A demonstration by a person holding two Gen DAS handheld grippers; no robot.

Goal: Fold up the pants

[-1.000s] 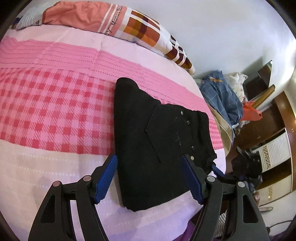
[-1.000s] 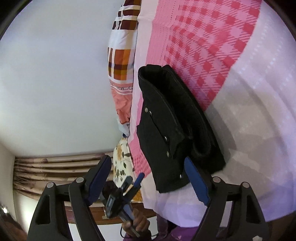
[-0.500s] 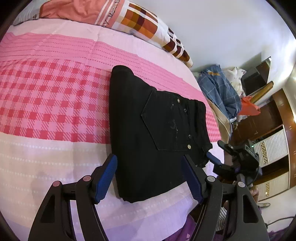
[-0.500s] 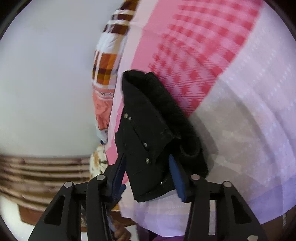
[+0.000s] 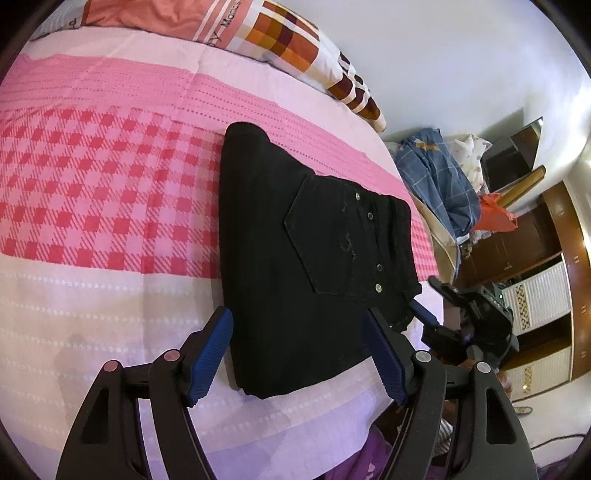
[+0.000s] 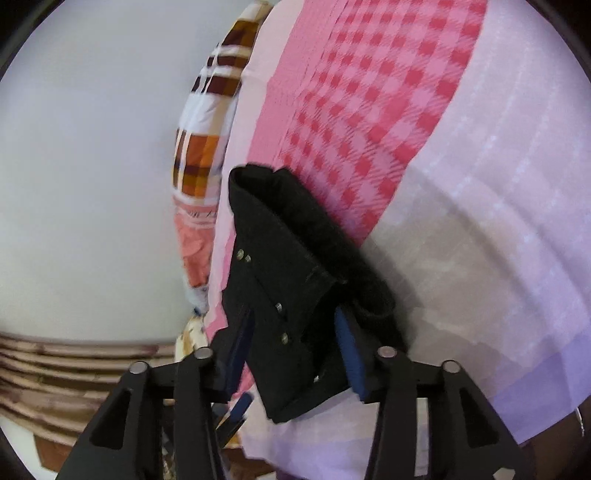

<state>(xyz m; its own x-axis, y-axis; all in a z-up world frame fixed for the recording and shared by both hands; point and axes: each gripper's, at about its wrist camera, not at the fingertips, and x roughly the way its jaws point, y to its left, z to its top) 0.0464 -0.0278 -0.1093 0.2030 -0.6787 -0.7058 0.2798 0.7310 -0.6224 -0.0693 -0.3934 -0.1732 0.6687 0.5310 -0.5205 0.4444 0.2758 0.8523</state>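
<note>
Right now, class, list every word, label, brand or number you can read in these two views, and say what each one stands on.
"Mama": partly cut-off lettering on the white stripe of the patchwork pillow, left wrist view.
Letters at the pillow's far left end: too small and cropped to read.
Faint stitched mark on the black pants back pocket: not legible as text.
Right wrist view: blurred; no readable text.

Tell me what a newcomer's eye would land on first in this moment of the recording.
The folded black pants stand out first, dark against the pink checked bedsheet, with a back pocket and rivets facing up. Next, the right gripper closes around the waistband edge of the pants, while the left gripper hangs open above their near end. A patchwork pillow lies along the far edge of the bed.
</note>
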